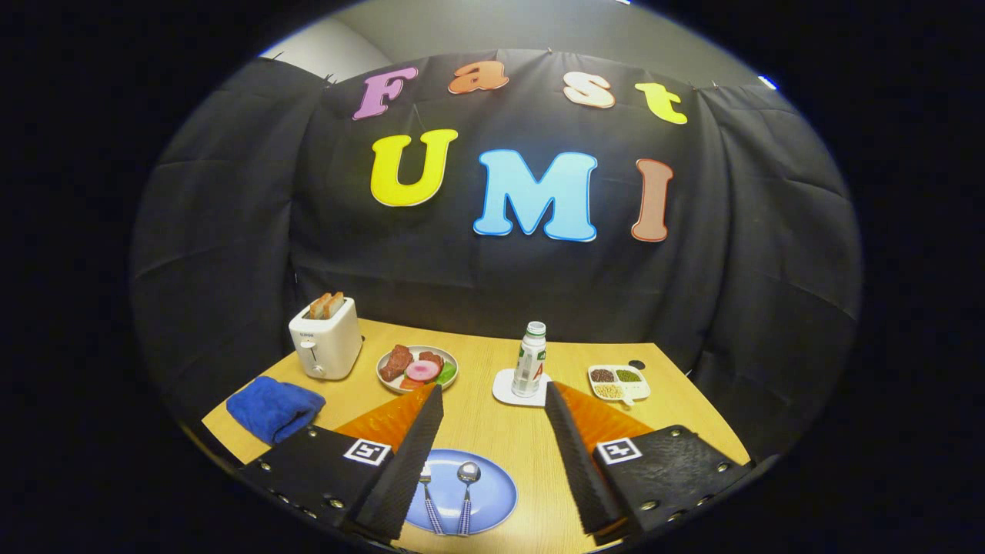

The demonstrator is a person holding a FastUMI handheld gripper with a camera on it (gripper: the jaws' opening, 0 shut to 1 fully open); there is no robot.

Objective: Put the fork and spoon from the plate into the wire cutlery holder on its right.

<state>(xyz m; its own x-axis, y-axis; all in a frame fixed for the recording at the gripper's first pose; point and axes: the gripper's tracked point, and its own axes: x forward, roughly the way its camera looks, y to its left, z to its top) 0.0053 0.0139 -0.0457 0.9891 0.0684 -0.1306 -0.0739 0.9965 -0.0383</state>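
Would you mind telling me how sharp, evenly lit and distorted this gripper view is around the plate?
Gripper view: strong fisheye bending, the table edges curving; the plate, fork and spoon between the open gripper fingers read sharp; light is soft and even, with a small glint on the spoon bowl.

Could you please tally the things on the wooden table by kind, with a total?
Cutlery: 2, checked-handled fork and spoon, between the open claw fingers
Dishes: 4
White toaster: 1
Plastic bottle: 1
Folded blue towel: 1
Total: 9
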